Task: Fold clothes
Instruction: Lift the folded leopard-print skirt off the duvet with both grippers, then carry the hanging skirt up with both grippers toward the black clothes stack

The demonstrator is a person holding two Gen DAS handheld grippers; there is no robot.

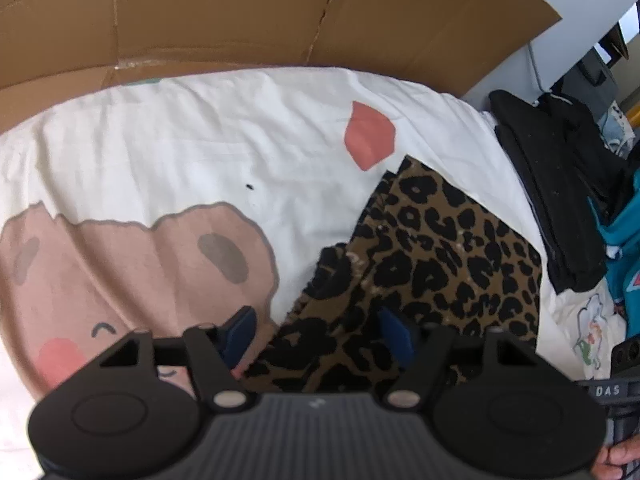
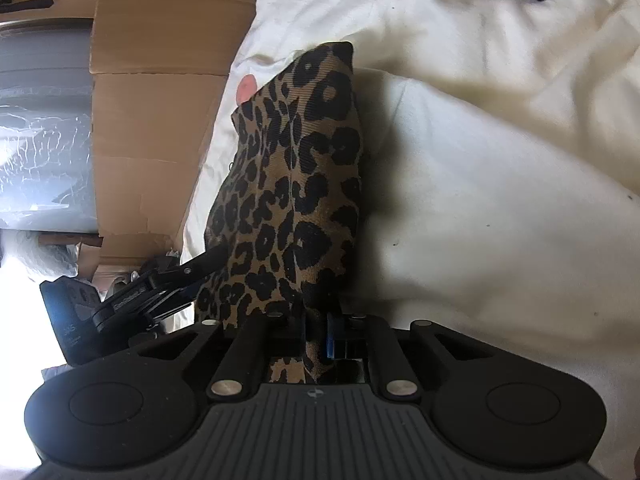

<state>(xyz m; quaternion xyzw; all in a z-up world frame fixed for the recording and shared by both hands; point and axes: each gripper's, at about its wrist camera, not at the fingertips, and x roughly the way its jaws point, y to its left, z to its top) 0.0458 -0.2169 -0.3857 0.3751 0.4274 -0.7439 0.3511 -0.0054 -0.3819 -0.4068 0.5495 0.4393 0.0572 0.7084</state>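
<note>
Leopard-print garment (image 2: 292, 184) is pinched at one edge between your right gripper (image 2: 316, 340) pads, pressed together on a fold of cloth. Your left gripper (image 1: 316, 334) fingers stand spread, astride another part of it without pressing. It lies bunched on the white printed sheet (image 1: 200, 148); judge it light, limp and slippery, so grip hems or corners.
</note>
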